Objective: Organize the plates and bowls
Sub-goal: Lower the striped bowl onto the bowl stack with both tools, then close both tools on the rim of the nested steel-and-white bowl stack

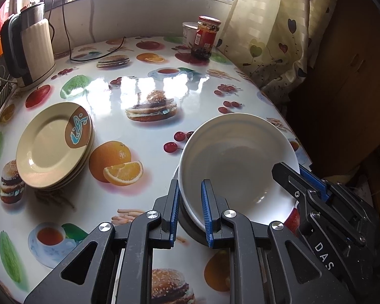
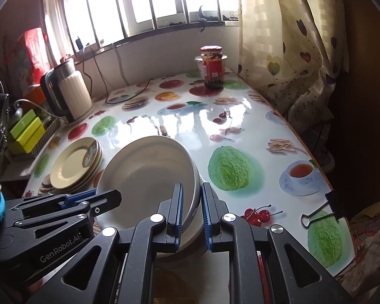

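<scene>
A stack of nested white bowls (image 1: pixel 235 157) (image 2: pixel 144 174) stands near the table's front right edge, the top bowl sitting askew in the ones under it. My left gripper (image 1: pixel 190 182) (image 2: pixel 106 193) is shut on the stack's near left rim, one pad inside the bowl and one outside. My right gripper (image 2: pixel 192 186) (image 1: pixel 291 169) is shut on the opposite rim in the same way. Whether the stack's base rests on the table is hidden. A stack of beige plates (image 1: pixel 53 141) (image 2: pixel 73 164) with a brown and blue motif lies on the table to the left, apart from both grippers.
On the glossy fruit-print tablecloth (image 1: pixel 139 83), an electric kettle (image 1: pixel 30 43) (image 2: pixel 68 93) with its cable stands at the back left. A red-lidded jar (image 1: pixel 207 38) (image 2: pixel 214 67) and a white tub (image 1: pixel 188 34) stand at the back. A curtain (image 1: pixel 278 38) hangs right. A binder clip (image 2: pixel 321 210) grips the right edge.
</scene>
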{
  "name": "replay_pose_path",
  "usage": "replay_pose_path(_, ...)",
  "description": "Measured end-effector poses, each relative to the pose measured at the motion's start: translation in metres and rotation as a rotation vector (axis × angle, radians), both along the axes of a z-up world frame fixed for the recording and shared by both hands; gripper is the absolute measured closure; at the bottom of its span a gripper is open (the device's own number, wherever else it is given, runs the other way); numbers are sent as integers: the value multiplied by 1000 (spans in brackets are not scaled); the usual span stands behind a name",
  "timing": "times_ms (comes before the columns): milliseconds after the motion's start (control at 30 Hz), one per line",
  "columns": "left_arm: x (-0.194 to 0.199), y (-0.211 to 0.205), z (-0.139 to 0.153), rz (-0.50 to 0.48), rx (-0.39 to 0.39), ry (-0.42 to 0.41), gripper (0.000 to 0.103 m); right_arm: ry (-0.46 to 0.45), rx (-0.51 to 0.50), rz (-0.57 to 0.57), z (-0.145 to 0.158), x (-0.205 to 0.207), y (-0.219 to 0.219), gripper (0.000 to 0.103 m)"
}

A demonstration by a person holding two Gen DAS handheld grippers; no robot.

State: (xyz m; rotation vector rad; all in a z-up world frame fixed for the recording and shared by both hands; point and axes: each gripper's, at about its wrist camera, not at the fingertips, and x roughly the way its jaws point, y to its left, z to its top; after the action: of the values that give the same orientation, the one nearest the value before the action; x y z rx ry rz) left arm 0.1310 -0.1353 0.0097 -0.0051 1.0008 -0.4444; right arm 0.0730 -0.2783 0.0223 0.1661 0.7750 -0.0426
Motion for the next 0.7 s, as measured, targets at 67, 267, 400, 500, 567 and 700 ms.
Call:
replay_pose_path(67, 0, 0, 0, -1, 1, 1, 85, 2, 2, -1, -2, -1, -1, 88)
replay_pose_path(267, 1, 0, 0, 1, 4, 1, 85, 7, 8, -3, -5, 0, -2, 88)
replay_pose_path(400, 1, -2, 0, 1, 5, -1, 85, 10, 8, -5, -7, 0, -2, 88)
replay_pose_path(500, 1, -2, 0, 0, 7, -4, 85, 10, 14, -14, -9, 0, -3, 88)
replay_pose_path(567, 1, -1, 0, -1, 6, -5, 85, 8, 18, -14, -9, 0, -4, 88)
replay_pose_path(700, 1, -2, 0, -1, 4, -5, 85, 9, 20, -14, -10, -1, -5, 88)
